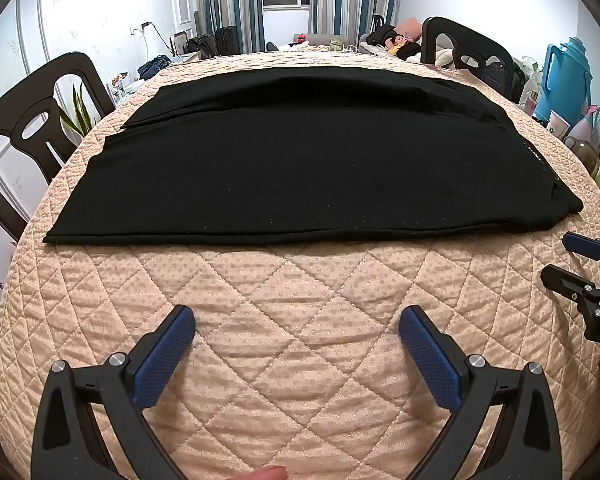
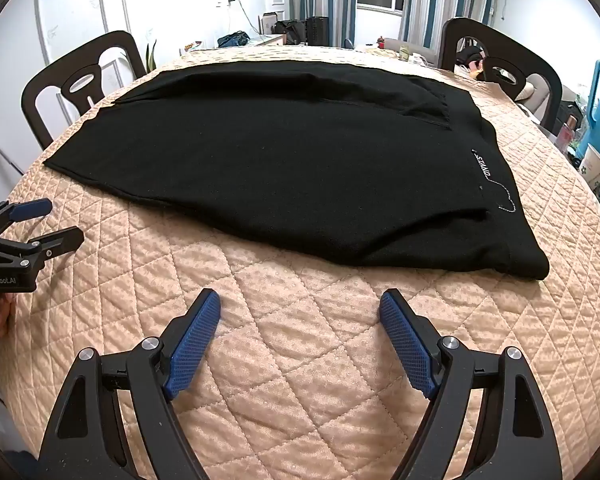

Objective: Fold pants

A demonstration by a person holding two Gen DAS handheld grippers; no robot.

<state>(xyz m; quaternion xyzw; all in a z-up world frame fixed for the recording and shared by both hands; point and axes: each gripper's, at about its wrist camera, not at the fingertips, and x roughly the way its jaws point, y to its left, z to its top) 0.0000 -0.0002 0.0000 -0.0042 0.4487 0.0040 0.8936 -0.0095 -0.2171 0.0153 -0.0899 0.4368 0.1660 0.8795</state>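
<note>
Black pants (image 1: 292, 160) lie flat across the quilted peach table cover (image 1: 300, 288), legs stretching left and waistband at the right, one leg laid over the other. In the right wrist view the pants (image 2: 284, 168) show a white logo (image 2: 485, 168) near the waist. My left gripper (image 1: 298, 320) hovers open over bare quilt, short of the pants' near edge, nothing between its blue pads. My right gripper (image 2: 300, 306) is open too, just short of the waist end. Each gripper shows in the other's view: the right gripper (image 1: 560, 256) at the right edge, the left gripper (image 2: 48, 220) at the left edge.
Dark wooden chairs stand around the table: one chair (image 1: 36, 132) at the left, another chair (image 1: 468, 56) at the far right. A blue thermos jug (image 1: 568, 80), bottles and a paper cup (image 2: 596, 168) crowd the right side. A fingertip (image 1: 266, 473) shows at the bottom edge.
</note>
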